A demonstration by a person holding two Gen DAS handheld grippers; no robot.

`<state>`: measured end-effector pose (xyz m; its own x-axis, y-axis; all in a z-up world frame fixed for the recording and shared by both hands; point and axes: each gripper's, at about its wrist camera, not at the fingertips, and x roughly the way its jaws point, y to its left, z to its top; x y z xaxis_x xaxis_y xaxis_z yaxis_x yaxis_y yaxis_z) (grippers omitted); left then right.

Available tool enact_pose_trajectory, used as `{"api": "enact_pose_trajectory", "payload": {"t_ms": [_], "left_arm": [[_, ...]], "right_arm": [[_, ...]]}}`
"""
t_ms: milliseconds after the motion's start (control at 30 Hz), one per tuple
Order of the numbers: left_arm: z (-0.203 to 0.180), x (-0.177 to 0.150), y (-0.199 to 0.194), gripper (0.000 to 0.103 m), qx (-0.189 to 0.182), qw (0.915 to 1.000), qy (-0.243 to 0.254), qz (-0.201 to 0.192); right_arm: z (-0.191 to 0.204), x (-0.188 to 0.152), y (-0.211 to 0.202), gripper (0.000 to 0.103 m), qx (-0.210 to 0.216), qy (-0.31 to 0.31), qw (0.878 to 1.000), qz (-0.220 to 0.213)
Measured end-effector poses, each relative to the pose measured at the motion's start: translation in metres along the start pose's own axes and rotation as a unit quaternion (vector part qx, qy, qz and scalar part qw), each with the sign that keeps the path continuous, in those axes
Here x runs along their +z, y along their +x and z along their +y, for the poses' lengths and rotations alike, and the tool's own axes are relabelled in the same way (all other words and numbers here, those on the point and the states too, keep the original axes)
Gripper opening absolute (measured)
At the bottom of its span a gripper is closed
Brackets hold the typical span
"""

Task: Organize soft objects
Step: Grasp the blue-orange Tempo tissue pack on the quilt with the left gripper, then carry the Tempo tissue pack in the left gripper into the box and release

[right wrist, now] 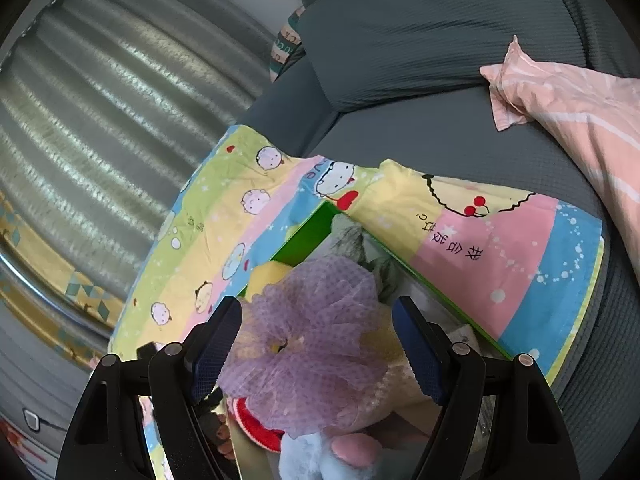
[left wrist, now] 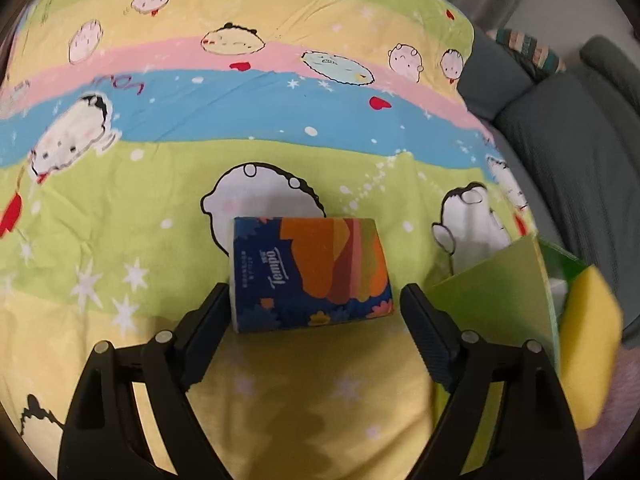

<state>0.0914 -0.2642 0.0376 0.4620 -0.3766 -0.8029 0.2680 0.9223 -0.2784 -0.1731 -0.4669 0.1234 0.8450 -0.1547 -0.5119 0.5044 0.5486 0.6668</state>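
The left gripper [left wrist: 316, 312] stood with its jaws spread wide around the near end of a tissue pack [left wrist: 310, 274] lying on the cartoon-print quilt [left wrist: 120, 208]; the pads did not press it, though the left one sat right against its edge, so the pack was not held. Judging by this, the step in hand was either a pick-up or a fresh release of the pack. The green box [left wrist: 496, 280], with a yellow sponge [left wrist: 588, 352] at its edge, stood just to the right, its raised flap close to that jaw. The right gripper [right wrist: 316, 344] hung over the box, its jaws wide around a purple bath pouf [right wrist: 308, 340]; whether they pinched it could not be told. Open quilt lay beyond and to the left.
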Motion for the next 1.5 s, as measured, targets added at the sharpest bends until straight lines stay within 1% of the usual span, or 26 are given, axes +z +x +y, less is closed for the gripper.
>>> {"api": "enact_pose_trajectory", "payload": {"t_ms": [67,100,233,333,400,500,567,667,733,767,800,900,967,1033,1067,1100,1133,1167,1200,1233,1300,1400,1500], "left_arm": [[-0.002,-0.003,0.001,0.076,0.024,0.9996,0.014,-0.01],[-0.002,-0.004,0.0,0.075,0.028,0.9993,0.02,-0.014],[0.003,-0.009,-0.005,0.073,0.028,0.9993,0.016,-0.017],[0.008,-0.015,-0.018,0.072,0.017,0.9997,0.006,-0.015],[0.011,-0.021,-0.034,0.072,0.013,0.9996,0.007,-0.026],[0.017,-0.031,-0.064,0.073,0.027,0.9983,0.014,-0.049],[0.026,-0.04,-0.087,0.073,0.028,0.9973,0.009,-0.068],[0.038,-0.053,-0.122,0.073,0.013,0.9958,0.0,-0.091],[0.044,-0.063,-0.148,0.073,0.002,0.9937,-0.003,-0.112],[0.044,-0.067,-0.157,0.073,0.0,0.9929,-0.003,-0.119],[0.043,-0.073,-0.168,0.073,-0.004,0.9917,0.0,-0.129],[0.03,-0.086,-0.195,0.073,-0.023,0.9881,0.028,-0.15],[0.016,-0.092,-0.207,0.073,-0.037,0.9857,0.053,-0.156],[0.0,-0.098,-0.215,0.073,-0.054,0.9816,0.082,-0.164],[-0.01,-0.101,-0.22,0.073,-0.06,0.9788,0.099,-0.169],[-0.019,-0.103,-0.223,0.073,-0.066,0.9762,0.113,-0.173],[-0.025,-0.105,-0.225,0.073,-0.075,0.974,0.122,-0.175],[-0.034,-0.106,-0.227,0.073,-0.086,0.9715,0.137,-0.173],[-0.041,-0.107,-0.227,0.073,-0.091,0.9696,0.15,-0.171],[-0.05,-0.108,-0.226,0.073,-0.096,0.9671,0.162,-0.171],[-0.067,-0.109,-0.222,0.073,-0.105,0.9617,0.187,-0.171],[-0.08,-0.109,-0.214,0.073,-0.139,0.9572,0.198,-0.158],[-0.098,-0.109,-0.198,0.073,-0.161,0.9538,0.215,-0.135]], "right_arm": [[0.0,-0.001,-0.001,0.079,-0.001,0.0,1.0,0.0],[0.0,-0.001,-0.001,0.079,-0.001,-0.001,1.0,0.0],[0.001,0.0,-0.001,0.079,0.002,-0.006,1.0,0.0],[0.006,0.0,-0.001,0.078,0.012,-0.016,1.0,0.003],[0.015,-0.003,0.002,0.079,0.03,-0.03,0.999,0.012],[0.033,-0.011,0.008,0.078,0.057,-0.057,0.996,0.035],[0.046,-0.018,0.013,0.078,0.074,-0.076,0.993,0.054],[0.071,-0.034,0.023,0.078,0.098,-0.111,0.985,0.088],[0.088,-0.046,0.028,0.078,0.125,-0.134,0.977,0.112],[0.099,-0.055,0.031,0.075,0.142,-0.145,0.971,0.129],[0.106,-0.06,0.033,0.072,0.155,-0.152,0.966,0.14],[0.124,-0.077,0.032,0.071,0.178,-0.174,0.955,0.162],[0.133,-0.085,0.024,0.071,0.184,-0.193,0.95,0.161],[0.137,-0.087,0.013,0.071,0.196,-0.198,0.948,0.155],[0.136,-0.087,0.009,0.069,0.202,-0.194,0.948,0.153],[0.131,-0.084,0.003,0.064,0.211,-0.188,0.948,0.148],[0.128,-0.083,-0.002,0.062,0.214,-0.183,0.949,0.143],[0.122,-0.079,-0.007,0.06,0.216,-0.178,0.951,0.135],[0.117,-0.075,-0.011,0.054,0.213,-0.173,0.953,0.13],[0.113,-0.072,-0.014,0.052,0.211,-0.168,0.955,0.124],[0.1,-0.063,-0.021,0.043,0.21,-0.152,0.96,0.109],[0.087,-0.052,-0.032,0.037,0.211,-0.15,0.962,0.089],[0.07,-0.042,-0.037,0.035,0.191,-0.135,0.97,0.072]]}}
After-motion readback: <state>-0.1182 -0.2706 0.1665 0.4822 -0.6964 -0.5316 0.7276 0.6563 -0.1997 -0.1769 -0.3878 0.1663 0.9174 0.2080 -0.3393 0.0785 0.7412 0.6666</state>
